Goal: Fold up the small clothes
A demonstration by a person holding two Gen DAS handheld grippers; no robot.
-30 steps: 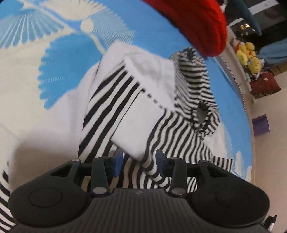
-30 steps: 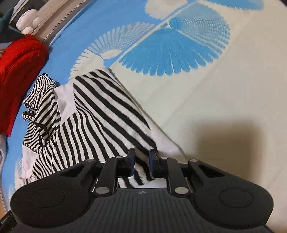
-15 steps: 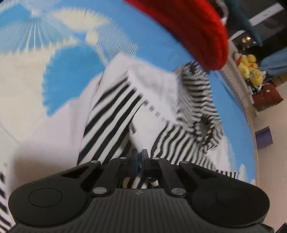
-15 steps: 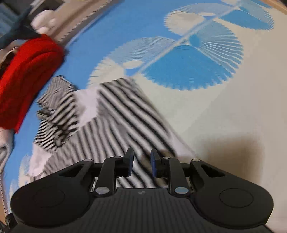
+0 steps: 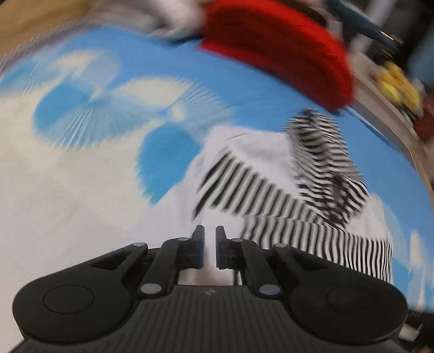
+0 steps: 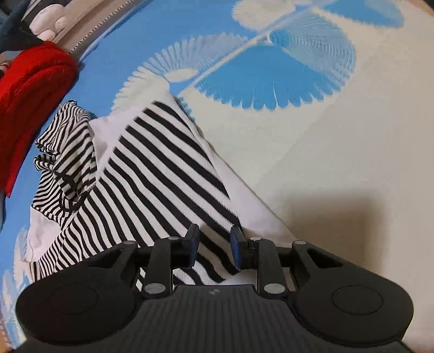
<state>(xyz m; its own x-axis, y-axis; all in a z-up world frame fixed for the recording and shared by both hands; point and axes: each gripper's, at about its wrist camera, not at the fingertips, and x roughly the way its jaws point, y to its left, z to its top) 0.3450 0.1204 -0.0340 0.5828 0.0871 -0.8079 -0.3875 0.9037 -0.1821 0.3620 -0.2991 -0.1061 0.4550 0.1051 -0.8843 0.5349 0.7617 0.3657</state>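
A black-and-white striped garment (image 6: pixel 152 173) with white panels lies crumpled on a blue-and-cream patterned cloth (image 6: pixel 339 163). It also shows, blurred, in the left wrist view (image 5: pixel 271 195). My left gripper (image 5: pixel 209 239) hangs over a white part of the garment with a narrow gap between its fingers and nothing between them. My right gripper (image 6: pixel 213 239) sits low over the striped fabric's near corner, its jaws a little apart, with fabric lying under and between them.
A red knitted garment (image 6: pixel 32 89) lies at the far edge of the cloth, also in the left wrist view (image 5: pixel 284 51). Yellow soft toys (image 5: pixel 398 87) and dark items sit beyond the edge. White soft toys (image 6: pixel 51 24) lie at the top left.
My left gripper shut on the garment half a second ago and now has a narrow gap and has pulled back and swung left. My right gripper's jaws opened slightly wider.
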